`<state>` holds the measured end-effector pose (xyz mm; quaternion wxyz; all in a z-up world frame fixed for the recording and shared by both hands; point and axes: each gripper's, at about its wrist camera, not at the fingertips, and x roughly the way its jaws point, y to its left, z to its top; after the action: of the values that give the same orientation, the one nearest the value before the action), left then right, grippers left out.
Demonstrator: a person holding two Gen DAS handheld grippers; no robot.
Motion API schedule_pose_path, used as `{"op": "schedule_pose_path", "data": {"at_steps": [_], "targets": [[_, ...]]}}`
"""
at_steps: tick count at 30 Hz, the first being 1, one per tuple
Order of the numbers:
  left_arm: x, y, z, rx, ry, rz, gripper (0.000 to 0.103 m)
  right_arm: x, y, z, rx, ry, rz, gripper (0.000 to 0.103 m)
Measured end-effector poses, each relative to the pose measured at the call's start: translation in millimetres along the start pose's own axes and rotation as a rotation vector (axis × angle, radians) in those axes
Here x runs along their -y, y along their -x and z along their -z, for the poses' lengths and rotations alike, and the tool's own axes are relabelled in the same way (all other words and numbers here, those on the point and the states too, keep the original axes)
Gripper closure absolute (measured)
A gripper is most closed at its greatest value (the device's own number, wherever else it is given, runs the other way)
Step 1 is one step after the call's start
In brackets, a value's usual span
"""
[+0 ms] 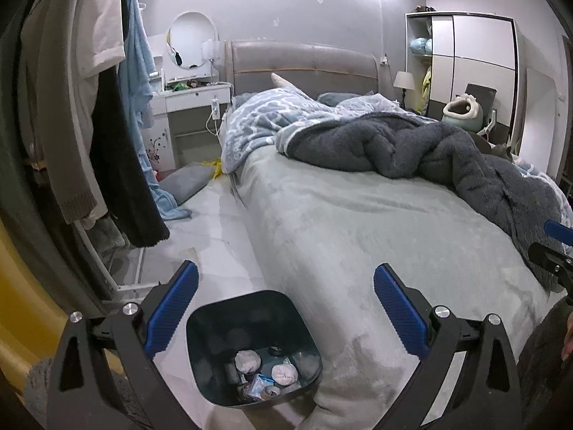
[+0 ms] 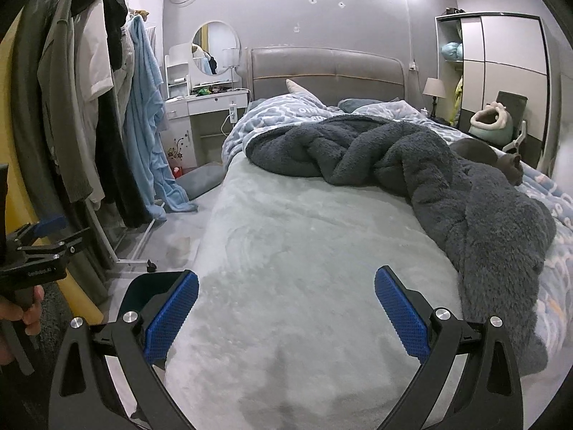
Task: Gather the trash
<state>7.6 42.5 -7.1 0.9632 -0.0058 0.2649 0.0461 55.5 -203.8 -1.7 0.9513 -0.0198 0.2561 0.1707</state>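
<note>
Jaws spread, left gripper [image 1: 285,283] hovers above the trash bin [image 1: 215,326].

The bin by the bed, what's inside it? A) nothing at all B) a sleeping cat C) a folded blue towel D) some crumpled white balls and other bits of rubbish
D: in the left wrist view the dark bin on the floor beside the bed holds crumpled white balls and small scraps at its bottom.
</note>
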Motion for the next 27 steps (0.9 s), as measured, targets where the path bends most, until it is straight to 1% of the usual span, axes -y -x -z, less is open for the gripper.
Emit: {"op": "schedule_pose_path", "data": {"at_steps": [8, 27], "targets": [[-3.7, -6.5, 6.3, -0.03, 0.023, -0.011, 0.003, 4.6, -7.4, 7.2, -0.008, -0.007, 0.005, 0.003], [-4.0, -6.6, 5.1, -0.026, 0.025, -0.005, 0.003, 4.7, -8.7, 9.0, -0.007, -0.01, 0.001, 0.003]]}}
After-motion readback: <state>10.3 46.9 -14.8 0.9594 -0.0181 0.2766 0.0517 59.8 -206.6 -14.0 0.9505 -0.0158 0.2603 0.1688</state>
